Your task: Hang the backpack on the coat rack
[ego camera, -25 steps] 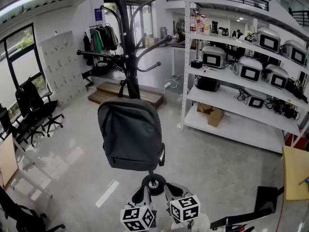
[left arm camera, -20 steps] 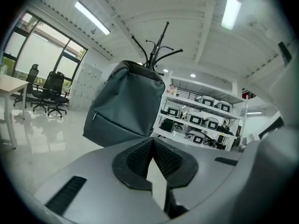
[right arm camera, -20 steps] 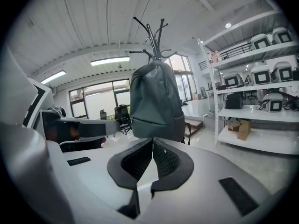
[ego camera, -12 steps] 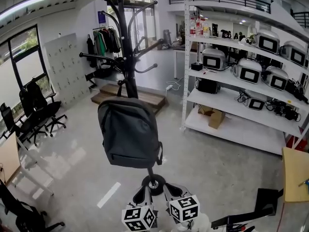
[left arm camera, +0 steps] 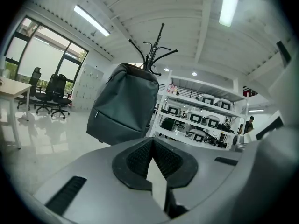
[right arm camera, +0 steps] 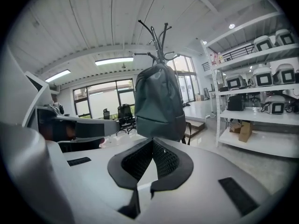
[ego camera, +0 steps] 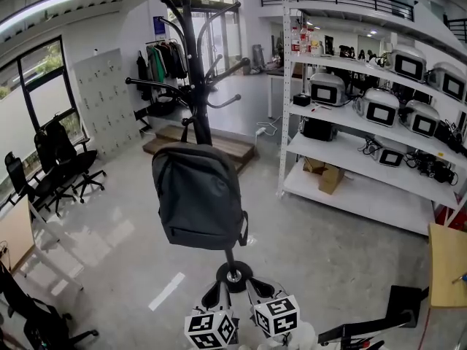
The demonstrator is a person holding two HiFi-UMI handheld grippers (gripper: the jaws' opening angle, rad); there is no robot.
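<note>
no legible text, no readable labels, brands or numbers

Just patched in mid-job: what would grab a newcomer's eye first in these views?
The dark grey fabric backpack hangs in the centre of the head view, against the pole of the tall black metal coat rack. Below it, near the rack's base, the left claw and right claw are both shut and empty. To the right stands a white metal shelving unit loaded with boxy white devices.
</note>
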